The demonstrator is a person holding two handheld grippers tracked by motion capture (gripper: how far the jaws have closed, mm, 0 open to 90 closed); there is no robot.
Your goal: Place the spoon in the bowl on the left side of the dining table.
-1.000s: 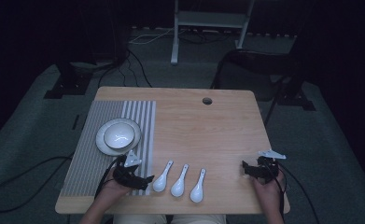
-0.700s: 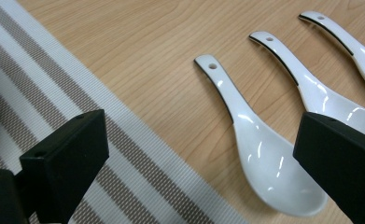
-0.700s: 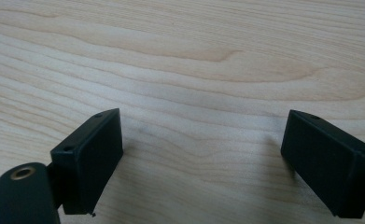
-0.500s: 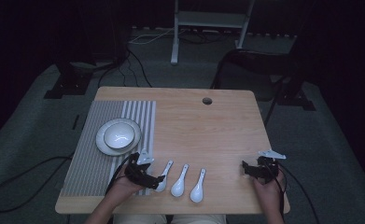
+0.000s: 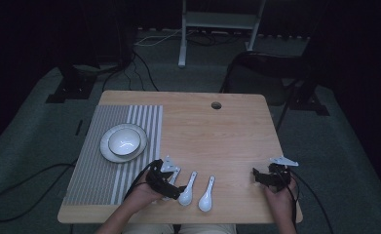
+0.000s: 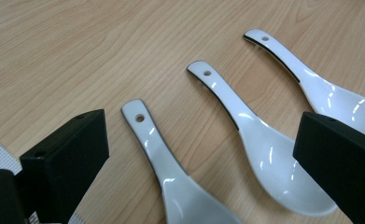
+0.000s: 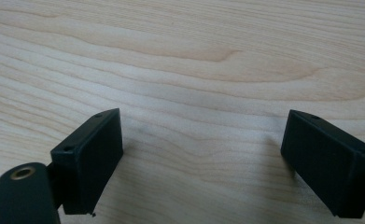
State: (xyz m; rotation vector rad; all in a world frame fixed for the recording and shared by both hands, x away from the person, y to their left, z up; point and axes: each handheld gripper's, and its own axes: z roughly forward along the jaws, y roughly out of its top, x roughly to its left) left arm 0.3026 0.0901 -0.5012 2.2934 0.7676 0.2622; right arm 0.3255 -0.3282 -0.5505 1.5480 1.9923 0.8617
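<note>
Left gripper (image 5: 174,190): near edge of the surface (image 5: 227,131), fingers (image 6: 66,158) apart over the left spoon (image 6: 171,172). Middle spoon (image 6: 264,154) and right spoon (image 6: 320,88) lie just beside it. Right gripper (image 5: 257,176): near right, fingers (image 7: 94,154) apart above bare wood. Farther left, a bowl (image 5: 123,142) sits on a plate (image 5: 107,152) on a striped mat (image 5: 90,180).

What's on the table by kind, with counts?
Spoons: 3, white, side by side near the front edge
Bowls: 1, sitting on the plate
Plates: 1
Striped placemats: 1
Total: 6
</note>
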